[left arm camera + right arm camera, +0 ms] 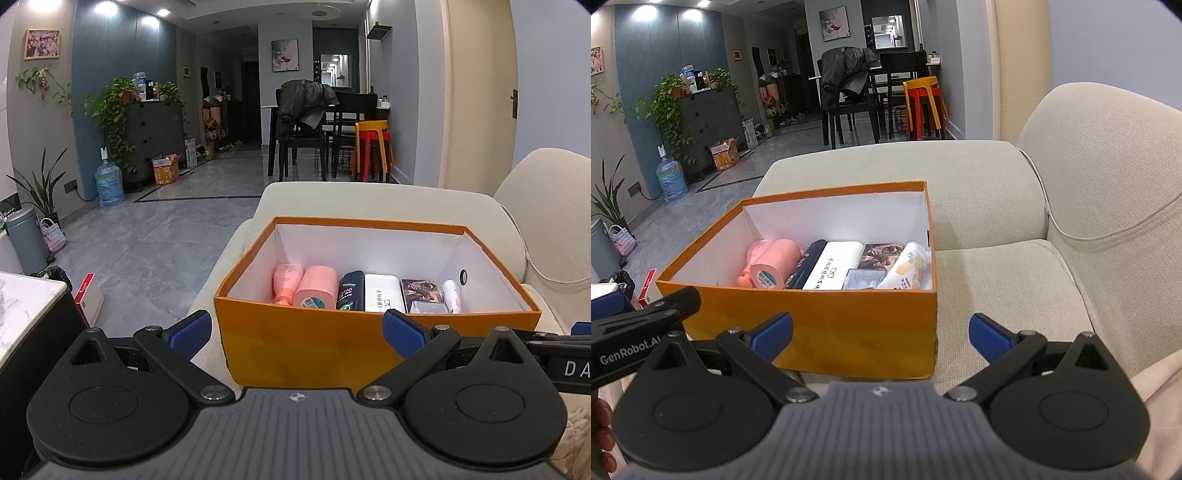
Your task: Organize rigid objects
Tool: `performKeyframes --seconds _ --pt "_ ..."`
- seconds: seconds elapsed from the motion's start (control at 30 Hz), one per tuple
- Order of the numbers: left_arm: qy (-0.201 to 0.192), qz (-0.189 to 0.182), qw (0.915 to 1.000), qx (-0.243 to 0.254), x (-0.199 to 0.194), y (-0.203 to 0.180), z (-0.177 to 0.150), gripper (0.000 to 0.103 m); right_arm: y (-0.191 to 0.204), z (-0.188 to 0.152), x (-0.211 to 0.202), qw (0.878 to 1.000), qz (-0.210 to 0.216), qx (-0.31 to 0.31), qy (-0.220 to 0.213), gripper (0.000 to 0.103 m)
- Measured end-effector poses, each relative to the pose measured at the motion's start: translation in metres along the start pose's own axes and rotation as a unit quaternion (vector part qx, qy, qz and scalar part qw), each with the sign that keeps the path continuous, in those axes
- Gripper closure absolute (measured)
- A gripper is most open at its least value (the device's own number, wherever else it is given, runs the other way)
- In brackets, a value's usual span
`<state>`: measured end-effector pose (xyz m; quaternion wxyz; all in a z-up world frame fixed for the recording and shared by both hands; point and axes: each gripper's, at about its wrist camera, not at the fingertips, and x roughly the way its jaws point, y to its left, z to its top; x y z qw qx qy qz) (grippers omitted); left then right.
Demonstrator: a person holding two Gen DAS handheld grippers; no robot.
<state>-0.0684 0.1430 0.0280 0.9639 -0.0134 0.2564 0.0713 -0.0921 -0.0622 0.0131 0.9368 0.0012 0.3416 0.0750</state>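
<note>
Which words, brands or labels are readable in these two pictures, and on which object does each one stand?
"GenRobot.AI": on the left gripper body, seen from the right wrist view.
"DA": cut off at the frame edge, on the right gripper body, seen from the left wrist view.
"EAR": partly readable on the dark bottle in the orange box.
Print on the white case, the pink bottle's barcode label and the white tube: too small to read.

You're in a home living room: beige sofa (pixel 997 192), dining chairs (pixel 303 147), houseplants (pixel 114 110), framed pictures (pixel 41 44).
</note>
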Motion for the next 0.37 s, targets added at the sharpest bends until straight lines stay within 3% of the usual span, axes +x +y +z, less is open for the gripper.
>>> performKeyframes --seconds 0.37 --pt "0.002 0.001 1.0000 0.000 -0.0023 0.0007 0.0006 0.000 0.0005 0.0009 -0.0004 1.000 -0.001 0.000 0.000 0.003"
